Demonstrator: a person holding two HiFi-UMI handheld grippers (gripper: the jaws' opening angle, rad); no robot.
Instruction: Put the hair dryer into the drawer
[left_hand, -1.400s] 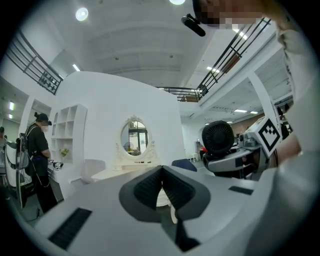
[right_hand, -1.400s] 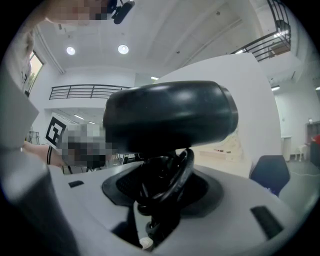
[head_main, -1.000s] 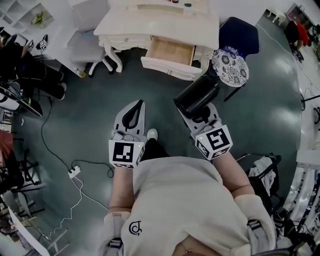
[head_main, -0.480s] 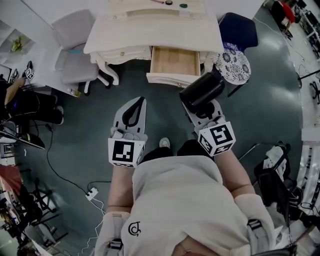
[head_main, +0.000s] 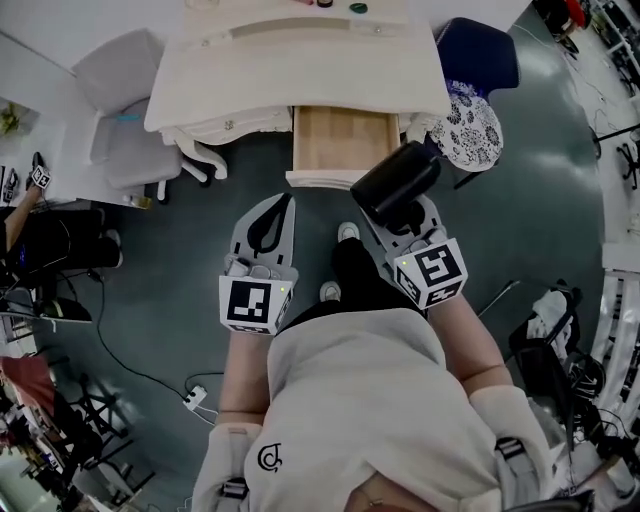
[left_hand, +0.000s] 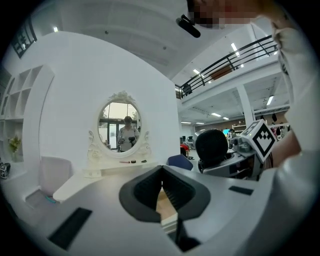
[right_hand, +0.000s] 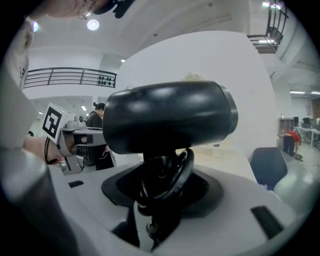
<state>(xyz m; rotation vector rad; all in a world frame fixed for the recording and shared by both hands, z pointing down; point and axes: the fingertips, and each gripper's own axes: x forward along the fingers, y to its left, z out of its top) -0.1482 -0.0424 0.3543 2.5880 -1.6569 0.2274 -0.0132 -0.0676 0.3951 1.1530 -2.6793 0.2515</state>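
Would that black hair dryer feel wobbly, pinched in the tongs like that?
Probably top-heavy: the hair dryer carries its bulky barrel above the right tongs, which grip only the narrow handle, so it may tilt. The glossy shell looks rigid but possibly slippery. Its cord, looped by the handle, is floppy and could snag.

The hair dryer (right_hand: 170, 117) has a smooth black plastic barrel with a soft sheen (lights streak it). The drawer (head_main: 345, 140) is pale bare wood inside, and the dressing table (head_main: 300, 75) is smooth and painted white. The floor (head_main: 170, 250) is dark and faintly glossy. The left gripper (left_hand: 161, 171) seems to be matt grey plastic.
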